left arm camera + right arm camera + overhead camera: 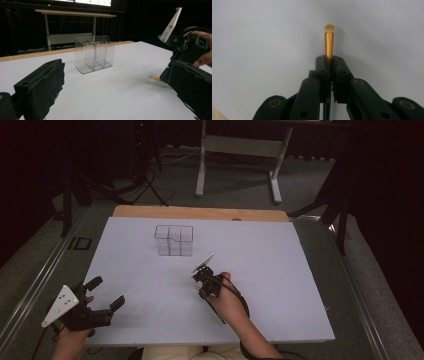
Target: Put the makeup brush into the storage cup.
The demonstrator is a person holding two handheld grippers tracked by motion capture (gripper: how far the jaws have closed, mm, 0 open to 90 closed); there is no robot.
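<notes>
Half the brush (pixel 329 40) hidden – right hand-held gripper (pixel 329 62) clamps it.
</notes>
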